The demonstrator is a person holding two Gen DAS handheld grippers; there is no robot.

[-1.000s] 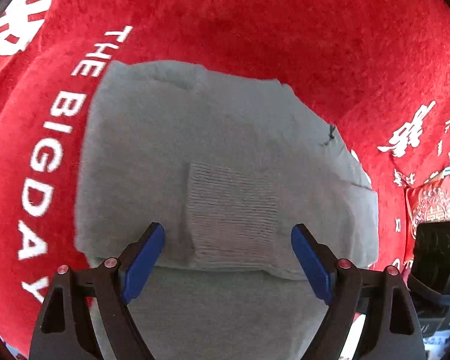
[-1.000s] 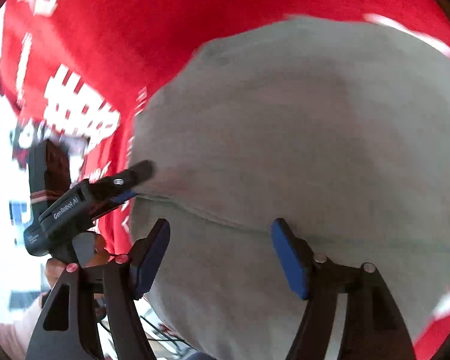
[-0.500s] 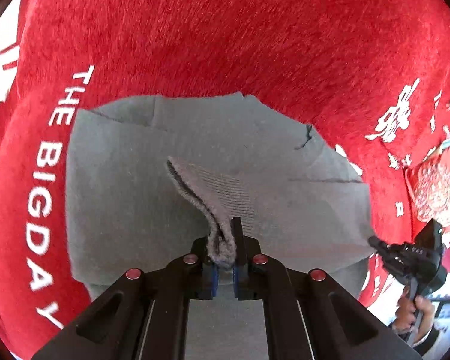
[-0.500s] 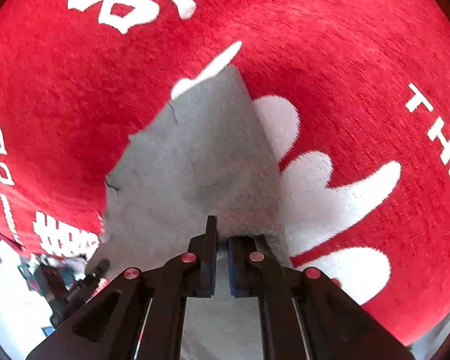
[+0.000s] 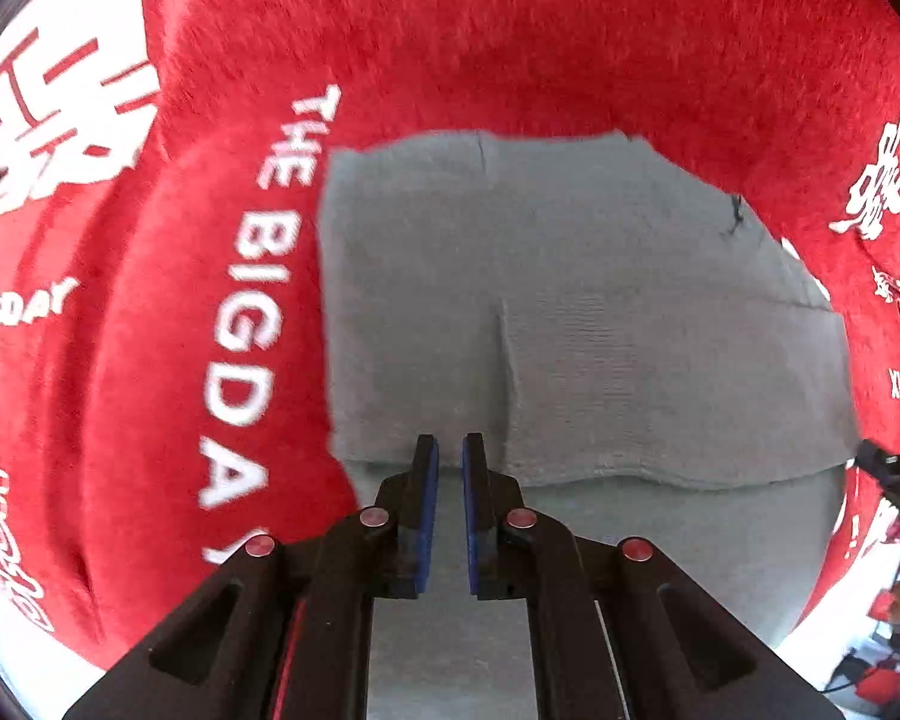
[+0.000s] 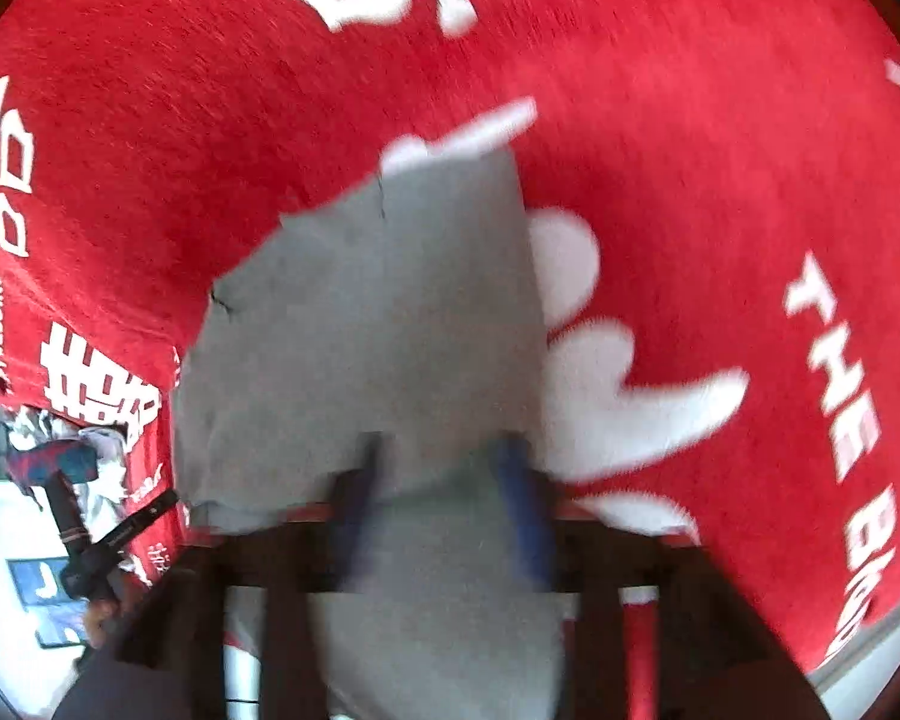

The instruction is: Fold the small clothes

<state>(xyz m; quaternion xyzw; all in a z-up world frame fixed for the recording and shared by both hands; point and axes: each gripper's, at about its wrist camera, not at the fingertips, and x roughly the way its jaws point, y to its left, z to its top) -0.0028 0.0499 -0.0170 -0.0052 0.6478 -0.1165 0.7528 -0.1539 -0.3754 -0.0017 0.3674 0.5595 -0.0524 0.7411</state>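
A grey garment (image 5: pixel 570 324) lies folded flat on a red cloth, with a ribbed cuff (image 5: pixel 600 372) lying on top. My left gripper (image 5: pixel 448 456) hovers over the folded edge, its blue pads a narrow gap apart with nothing between them. In the right wrist view the same grey garment (image 6: pixel 378 330) lies ahead. My right gripper (image 6: pixel 444 468) is blurred, its fingers spread apart over the garment's near edge, holding nothing.
The red plush cloth (image 5: pixel 510 30) with white lettering "THE BIG DAY" (image 5: pixel 252 300) covers the surface. The other gripper shows at the right edge of the left wrist view (image 5: pixel 894 474) and at the lower left of the right wrist view (image 6: pixel 108 534).
Both grippers let go of the grey garment they were shut on half a second ago. The cuff fell flat. The right gripper has opened wide; the left has opened slightly.
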